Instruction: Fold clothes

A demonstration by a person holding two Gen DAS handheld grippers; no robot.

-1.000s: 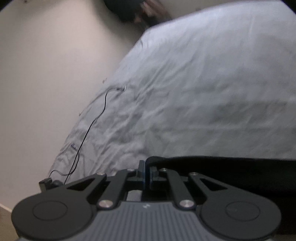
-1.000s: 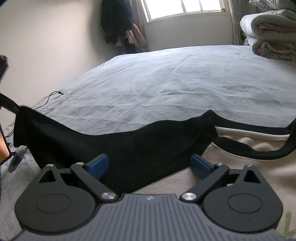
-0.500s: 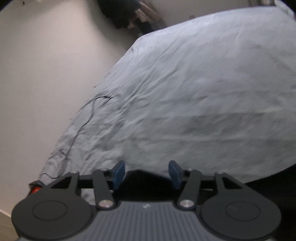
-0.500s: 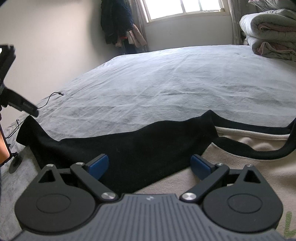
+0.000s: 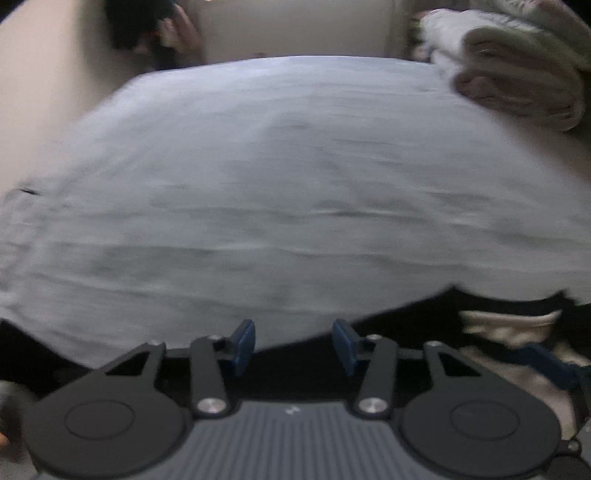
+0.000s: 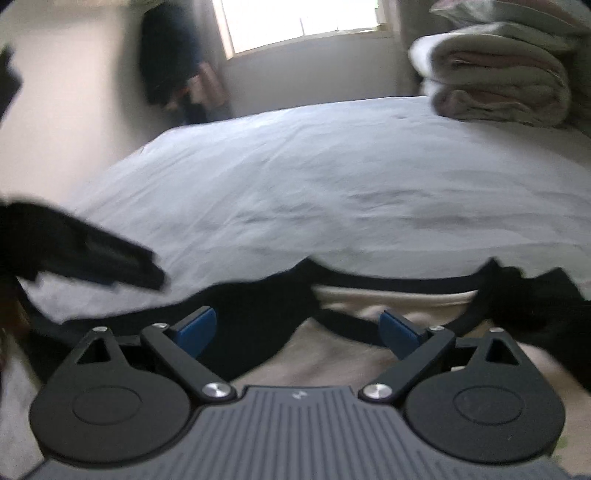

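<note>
A beige top with black sleeves and a black neck trim lies flat at the near edge of the bed. My right gripper hangs open just above it, one pad over the black left sleeve, the other over the beige chest. The other black sleeve lies at the right. My left gripper is open and holds nothing, with the black sleeve under its fingers and the beige body to its right. The right wrist view shows it as a blurred dark shape.
The white bed sheet stretches away ahead. Folded quilts are stacked at the far right corner. Dark clothes hang by the window at the far left. A pale wall runs along the bed's left side.
My left gripper let go of the black sleeve edge, opened, and swung right towards the garment. The sleeve dropped flat. My right gripper stayed open and shifted, so that more of the far wall shows.
</note>
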